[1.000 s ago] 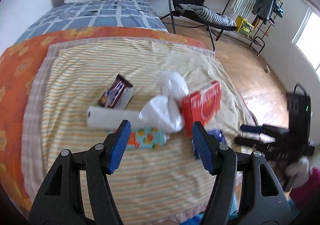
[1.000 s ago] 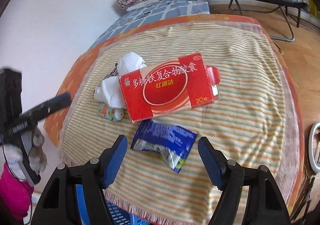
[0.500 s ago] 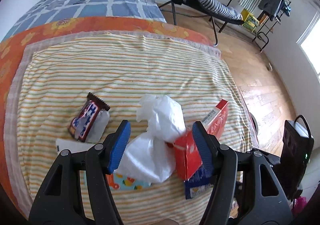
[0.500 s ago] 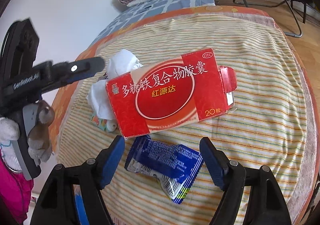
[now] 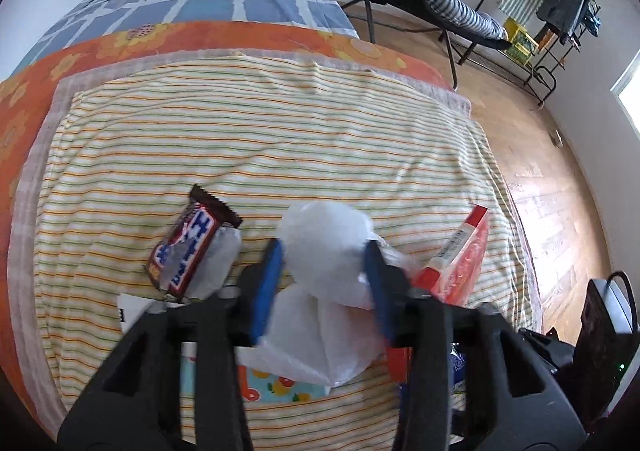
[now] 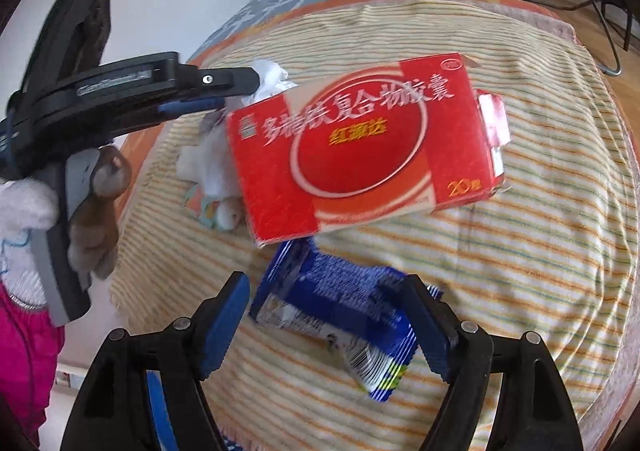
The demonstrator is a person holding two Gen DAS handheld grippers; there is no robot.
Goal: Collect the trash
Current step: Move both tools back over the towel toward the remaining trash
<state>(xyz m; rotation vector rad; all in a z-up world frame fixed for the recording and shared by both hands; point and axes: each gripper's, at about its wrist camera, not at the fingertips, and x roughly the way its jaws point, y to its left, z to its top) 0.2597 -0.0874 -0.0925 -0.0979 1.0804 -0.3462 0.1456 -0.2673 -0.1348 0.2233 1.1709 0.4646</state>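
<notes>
Trash all on striped yellow bedspread [image 5: 280, 139], nothing collected as far as visible: crumpled white plastic bag [image 5: 326, 239] frame centre, brown-blue candy wrapper [image 5: 192, 249] to its left, red cardboard medicine box [image 6: 360, 147] mid-frame, blue foil packet [image 6: 340, 303] below it. Left tongs [image 5: 320, 271] straddle bag, narrowed, contact with bag unclear. Right tongs [image 6: 328, 315] spread around packet, angled down.
</notes>
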